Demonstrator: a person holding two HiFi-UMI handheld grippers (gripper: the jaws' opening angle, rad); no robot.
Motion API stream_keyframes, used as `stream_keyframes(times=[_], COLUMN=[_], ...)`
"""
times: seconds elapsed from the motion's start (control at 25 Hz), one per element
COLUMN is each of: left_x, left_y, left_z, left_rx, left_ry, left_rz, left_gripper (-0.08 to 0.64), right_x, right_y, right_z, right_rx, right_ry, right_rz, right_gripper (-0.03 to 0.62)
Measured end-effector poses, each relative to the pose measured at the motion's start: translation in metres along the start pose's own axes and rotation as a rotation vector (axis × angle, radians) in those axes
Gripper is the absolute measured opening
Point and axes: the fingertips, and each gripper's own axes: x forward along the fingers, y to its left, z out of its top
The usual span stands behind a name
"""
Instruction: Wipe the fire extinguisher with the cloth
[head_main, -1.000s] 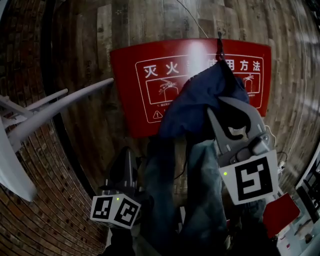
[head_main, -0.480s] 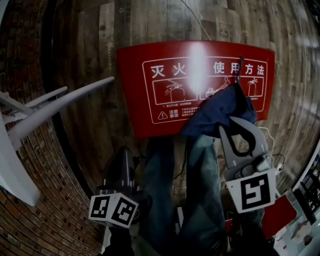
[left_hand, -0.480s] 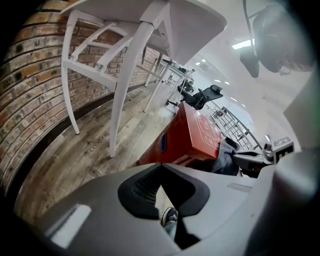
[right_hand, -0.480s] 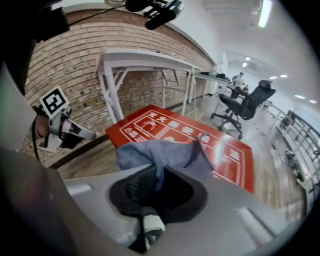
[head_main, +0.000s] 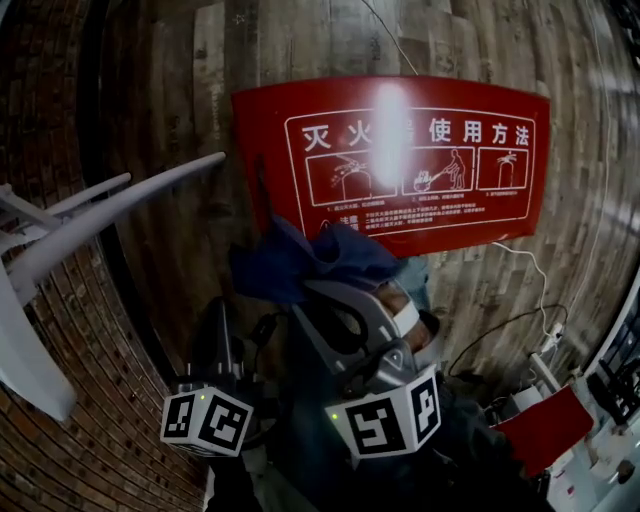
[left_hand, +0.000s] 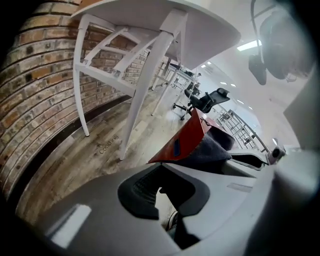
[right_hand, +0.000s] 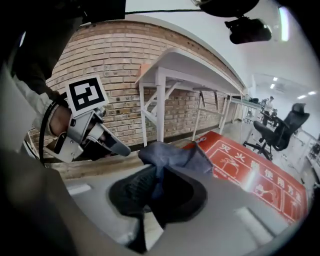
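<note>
Fire extinguisher box (head_main: 400, 215) lies flat on the wooden floor (head_main: 300, 50), broad red face up; the face carries a white-lined panel with a heading in Chinese characters, three pictograms in a row and small print beneath; a bright glare streak crosses the upper middle of the panel; the red surface otherwise looks even and glossy. In the left gripper view the box (left_hand: 182, 145) shows a red side wall with a small dark blue patch on it; in the right gripper view the box (right_hand: 250, 170) lies to the right, beyond the fingers.

Cloth (head_main: 300, 265) is dark blue and bunched in soft folds; in the head view it covers the lower left corner of the box; whether it presses on the red face cannot be told. Right gripper (head_main: 340, 295) has its fingers closed on the cloth; the right gripper view shows the cloth (right_hand: 170, 155) pinched between the dark pads and spilling forward over the right gripper (right_hand: 157, 175). The cloth (left_hand: 210, 152) also shows against the box in the left gripper view.

Left gripper (head_main: 222, 325) sits just left of the cloth, off the box; its fingers are together with nothing between them, as the left gripper (left_hand: 160, 172) and left gripper (right_hand: 120, 147) both show.

White table (head_main: 100, 215) stands at left beside a brick wall (head_main: 60, 100); a white cable (head_main: 530, 265) trails below the box's right corner.
</note>
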Motion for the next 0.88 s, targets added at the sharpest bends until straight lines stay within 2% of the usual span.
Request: stream_keyframes(times=[0.16,0.28,0.36,0.48,0.52,0.6,0.68,0.8,0.88], left_x=[-0.001,-0.002,-0.002,-0.001,-0.001,0.000,0.002,0.005,0.008], left_y=[0.008,0.009,0.007,0.005,0.004,0.003,0.001,-0.007,-0.014], left_z=[-0.001,-0.001,0.002,0.006,0.007,0.006,0.003,-0.004,-0.010], left_rx=[-0.006,-0.007,-0.005,0.002,0.005,0.010,0.012,0.018,0.023], left_ry=[0.000,0.002,0.000,-0.001,0.000,0.004,0.013,0.035,0.054], left_rz=[0.004,-0.001,-0.008,-0.026,-0.030,-0.034,-0.039,-0.051,-0.057], left_gripper=[0.008,0.008,0.008,0.008,0.008,0.008,0.008,0.008,0.008], right_x=[0.009,0.000,-0.016,-0.057,-0.074,-0.111,-0.134,-0.132,-0.113], right_y=[0.010,0.001,-0.018,-0.072,-0.093,-0.134,-0.167,-0.183,-0.168], right_z=[-0.003,-0.009,-0.016,-0.044,-0.061,-0.105,-0.128,-0.117,-0.095], right_rx=[0.009,-0.026,-0.057,-0.104,-0.078,0.095,0.214,0.221,0.211], right_ry=[0.014,0.027,0.015,0.055,0.094,0.208,0.247,0.184,0.102], right_rz=[0.013,-0.018,-0.073,-0.230,-0.286,-0.404,-0.484,-0.514,-0.480], right_gripper=[0.048,0.048,0.046,0.046,0.046,0.046,0.046,0.046,0.046])
